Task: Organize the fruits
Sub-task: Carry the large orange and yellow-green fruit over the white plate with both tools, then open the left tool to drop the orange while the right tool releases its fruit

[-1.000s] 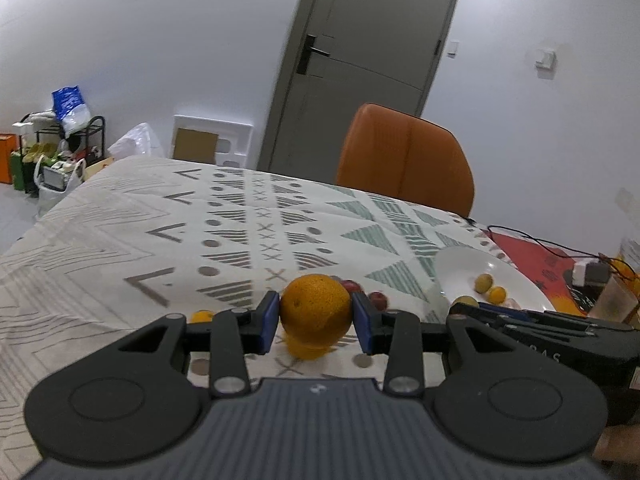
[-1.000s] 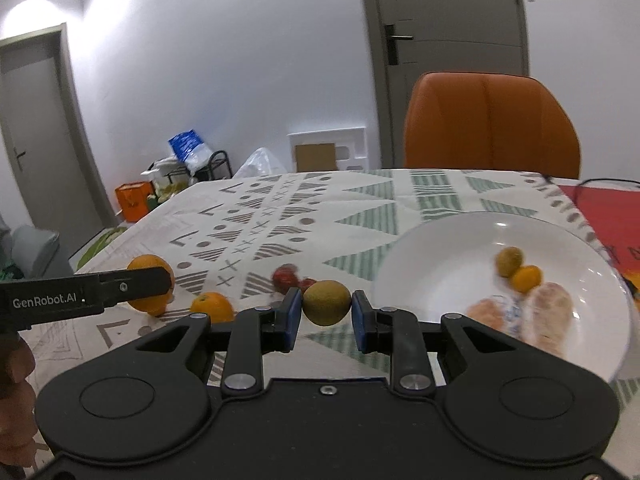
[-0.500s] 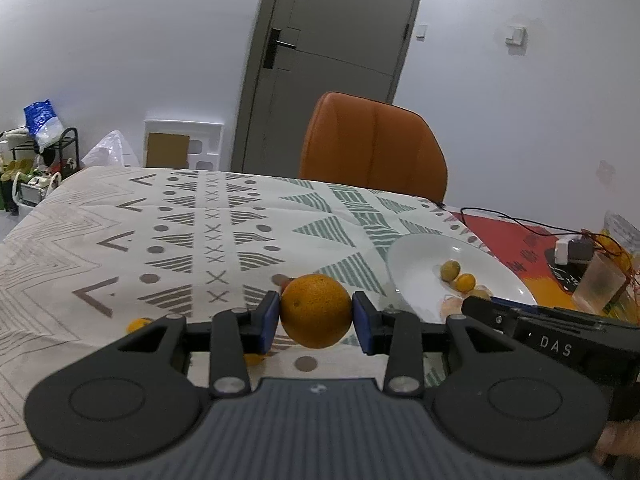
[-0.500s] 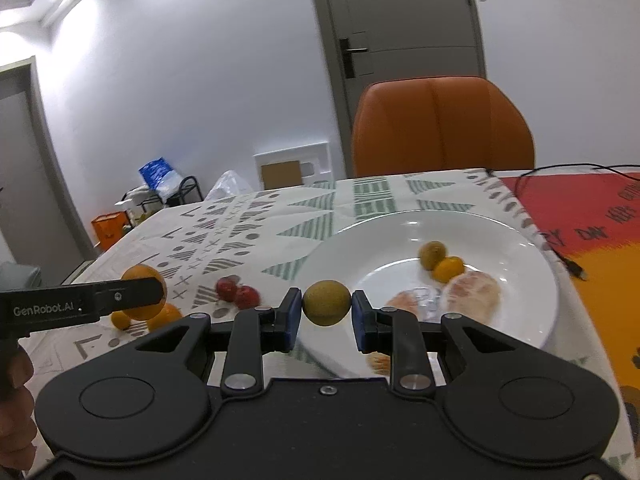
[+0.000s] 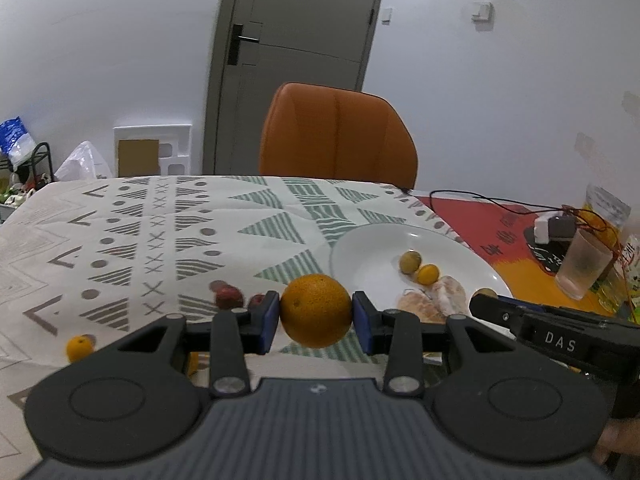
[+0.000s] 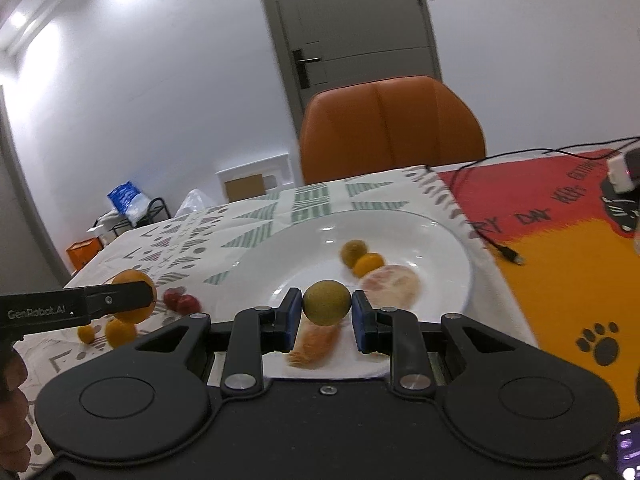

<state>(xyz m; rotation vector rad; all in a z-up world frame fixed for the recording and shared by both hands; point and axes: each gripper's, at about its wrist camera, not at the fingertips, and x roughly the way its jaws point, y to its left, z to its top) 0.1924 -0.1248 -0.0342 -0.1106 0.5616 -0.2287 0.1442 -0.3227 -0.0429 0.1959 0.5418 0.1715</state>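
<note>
The left gripper (image 5: 316, 316) clamps a round dimpled orange (image 5: 316, 310) just left of the white ceramic plate (image 6: 448, 240). The right gripper (image 6: 326, 312) pinches a small greenish-brown fruit (image 6: 326, 302) above the plate's near rim on the counter (image 5: 120, 240), apparently to join the fruit already gathered there.

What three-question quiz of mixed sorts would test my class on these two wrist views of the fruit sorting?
1. True or false: the left tongs grip a large round orange.
2. Which fruit do the right tongs hold? A) a small round olive-green fruit B) a red berry C) a banana
3. Fill in: the wide white ceramic plate holds peeled citrus pieces, one small orange fruit and one ____ fruit.

Key: 1 true. 2 A. 3 olive-green.
</note>
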